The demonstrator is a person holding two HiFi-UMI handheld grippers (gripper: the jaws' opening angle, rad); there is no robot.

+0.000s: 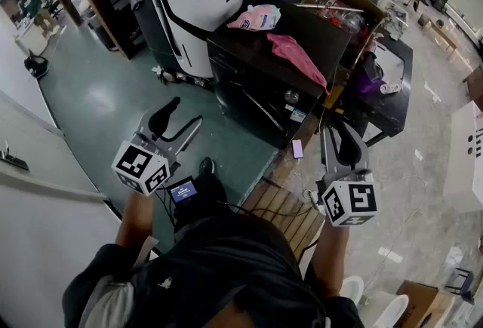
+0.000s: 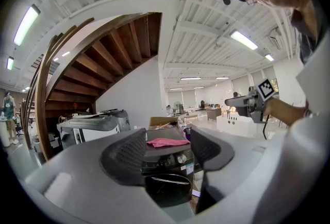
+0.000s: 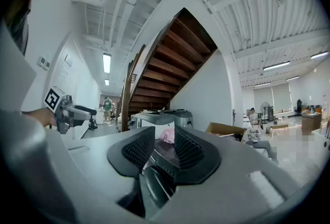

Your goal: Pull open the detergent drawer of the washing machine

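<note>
The black washer stands ahead of the person, well apart from both grippers, with a white machine behind it and an open cardboard box at its far side. A pink cloth lies on its lid. The left gripper is held out in the air with its jaws wide apart and nothing between them; its own view frames the washer's front through the gap. The right gripper also has its jaws apart, a narrower gap, and grips nothing. On the washer's front, above the round door, runs the control panel, with a knob toward its right. The drawer probably sits at the left end of that panel, but the dark front hides its outline. It is likely light, stiff plastic that slides straight out on rails with some initial catch, and its glossy face would be slippery. The best hold is probably a recess or lip on the drawer's front, hooked or pinched by one jaw, then pulled level.
</note>
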